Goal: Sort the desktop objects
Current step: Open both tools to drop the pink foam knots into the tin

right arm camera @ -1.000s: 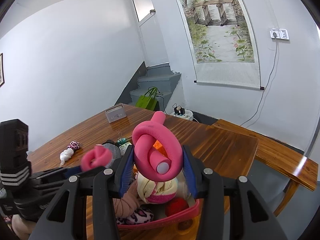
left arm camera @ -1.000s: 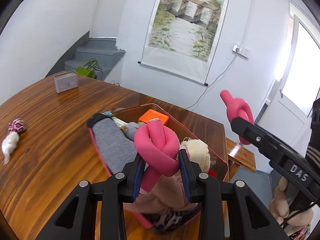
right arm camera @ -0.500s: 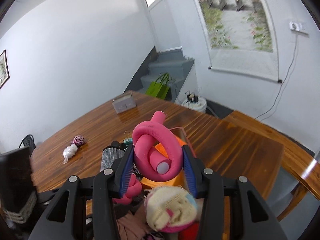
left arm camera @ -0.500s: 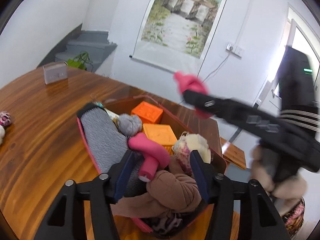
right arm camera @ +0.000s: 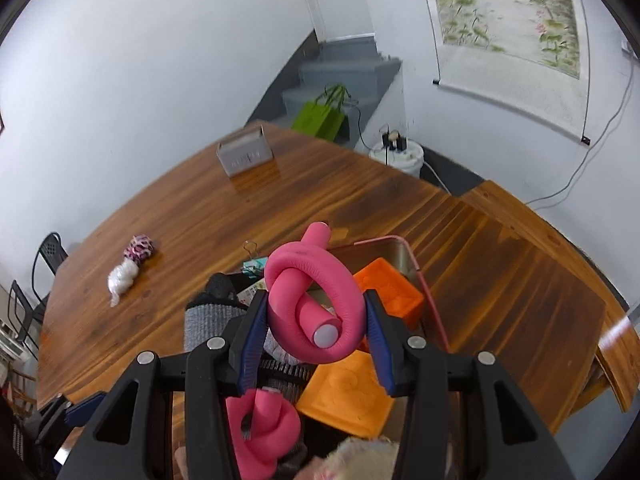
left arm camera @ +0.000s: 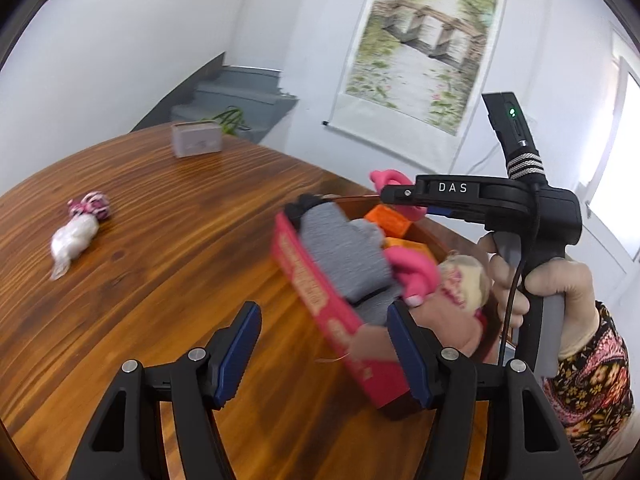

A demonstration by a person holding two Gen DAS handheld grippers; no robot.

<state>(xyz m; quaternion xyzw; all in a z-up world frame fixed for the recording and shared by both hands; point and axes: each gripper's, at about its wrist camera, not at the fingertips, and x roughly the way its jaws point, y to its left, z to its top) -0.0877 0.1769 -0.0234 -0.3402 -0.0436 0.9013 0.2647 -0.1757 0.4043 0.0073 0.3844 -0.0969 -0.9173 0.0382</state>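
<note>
A red box (left arm camera: 320,300) on the wooden table (left arm camera: 160,240) holds a grey sock (left arm camera: 344,248), orange blocks (right arm camera: 352,396), a knotted pink foam roller (right arm camera: 264,428) and soft items. My left gripper (left arm camera: 324,356) is open and empty, at the box's near left corner. My right gripper (right arm camera: 316,332) is shut on a second knotted pink foam roller (right arm camera: 316,300) and holds it above the box; it also shows in the left wrist view (left arm camera: 394,184). A white and pink bundle (left arm camera: 78,232) lies on the table to the left.
A grey box (left arm camera: 196,140) stands at the table's far side. A binder clip (right arm camera: 252,250) lies just behind the red box. A wooden bench (right arm camera: 560,248) runs along the right. A green bag (right arm camera: 320,118) sits by the stairs.
My left gripper opened, dropped its pink roller into the box and swung left. My right gripper moved over the box, still holding its roller.
</note>
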